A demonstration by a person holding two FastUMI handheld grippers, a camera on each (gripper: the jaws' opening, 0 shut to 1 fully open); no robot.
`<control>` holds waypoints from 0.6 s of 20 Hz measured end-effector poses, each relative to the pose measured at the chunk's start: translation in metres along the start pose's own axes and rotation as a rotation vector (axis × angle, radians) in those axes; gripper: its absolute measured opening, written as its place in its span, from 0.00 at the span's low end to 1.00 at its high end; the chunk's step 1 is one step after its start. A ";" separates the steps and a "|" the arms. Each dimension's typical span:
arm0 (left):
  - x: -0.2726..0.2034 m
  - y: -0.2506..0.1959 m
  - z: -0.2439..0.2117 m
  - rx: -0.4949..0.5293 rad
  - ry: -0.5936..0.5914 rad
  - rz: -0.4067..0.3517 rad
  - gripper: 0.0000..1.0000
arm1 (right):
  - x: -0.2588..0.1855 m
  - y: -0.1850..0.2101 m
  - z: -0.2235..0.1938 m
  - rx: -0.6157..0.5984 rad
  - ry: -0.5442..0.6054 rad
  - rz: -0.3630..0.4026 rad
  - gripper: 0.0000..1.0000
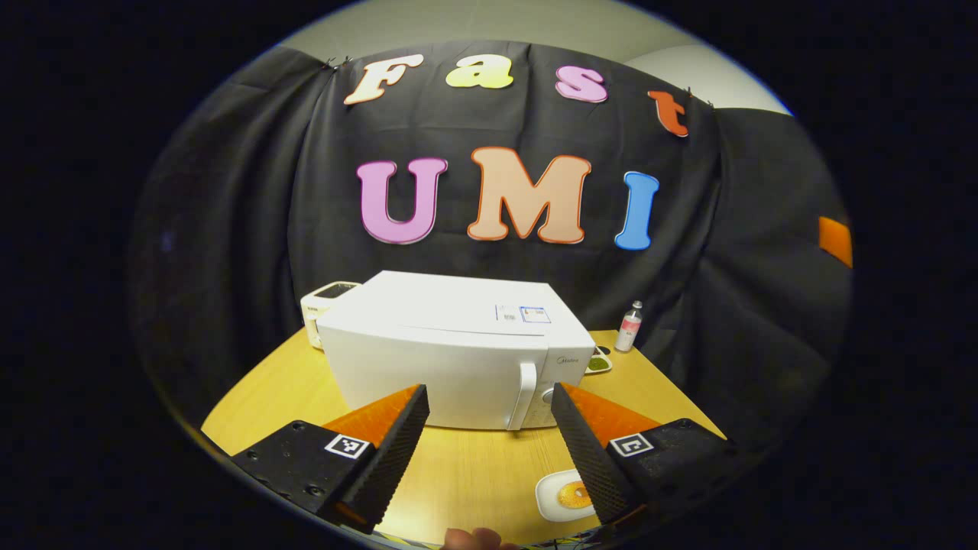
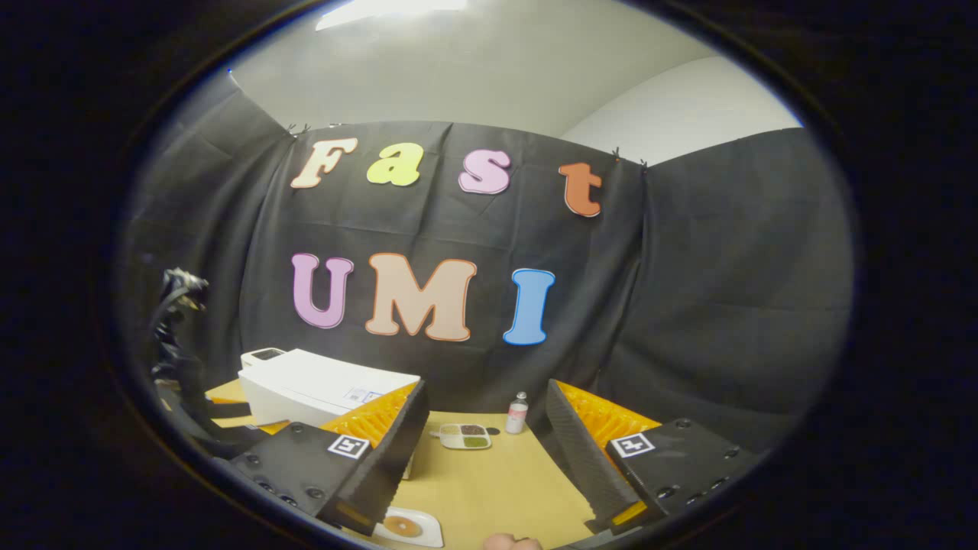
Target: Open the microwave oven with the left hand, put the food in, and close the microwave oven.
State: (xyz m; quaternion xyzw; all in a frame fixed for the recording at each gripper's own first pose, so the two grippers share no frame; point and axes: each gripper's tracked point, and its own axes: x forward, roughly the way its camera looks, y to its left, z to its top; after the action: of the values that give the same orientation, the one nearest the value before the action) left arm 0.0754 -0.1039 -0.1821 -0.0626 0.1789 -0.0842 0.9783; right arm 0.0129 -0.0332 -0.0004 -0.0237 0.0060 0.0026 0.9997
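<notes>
Left gripper view, left to right: small white appliance (image 1: 327,302) half hidden behind the microwave's back-left corner, dark panel on top, type unclear. White microwave oven (image 1: 451,347) sits mid-table on the wooden table (image 1: 260,389), door shut, vertical handle (image 1: 526,395) on the right part of the front, a knob partly hidden by the right finger. Sticker (image 1: 523,313) on the microwave top, print too small to read. Faint logo near the handle's top, not legible. Compartment dish (image 1: 600,361) peeks out behind the microwave's right corner, mostly hidden. Small bottle (image 1: 629,327) with pinkish label stands upright at the back right, label unreadable. Left gripper (image 1: 489,416) hovers in front of the microwave, jaws spread wide, nothing between them. White plate with food (image 1: 564,495), a round brown piece, lies on the table near the front edge, right of centre, partly covered by the right finger. A fingertip (image 1: 474,539) is cut off at the bottom edge.

Right gripper view, left to right: dark cabling or rig at the far left edge, hard to make out. Microwave at left, its front partly hidden by the left finger. Plate with food at the bottom, cut off by the edge. Right gripper (image 2: 485,428) held above the table, jaws wide apart, empty. Compartment dish and bottle stand near each other at the back, between the fingers.
</notes>
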 end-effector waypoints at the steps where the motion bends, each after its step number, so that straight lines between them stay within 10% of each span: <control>1: 0.013 -0.002 -0.010 -0.008 0.023 0.002 0.99 | -0.001 -0.002 0.000 -0.002 -0.003 -0.006 0.96; 12: 0.122 -0.042 -0.059 0.089 0.129 -0.024 0.96 | -0.011 -0.039 -0.003 -0.009 -0.004 -0.092 0.96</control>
State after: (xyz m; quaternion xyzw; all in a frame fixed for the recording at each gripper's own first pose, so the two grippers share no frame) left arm 0.1608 -0.1729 -0.2719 -0.0159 0.2366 -0.1077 0.9655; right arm 0.0025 -0.0725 -0.0017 -0.0284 0.0028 -0.0433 0.9987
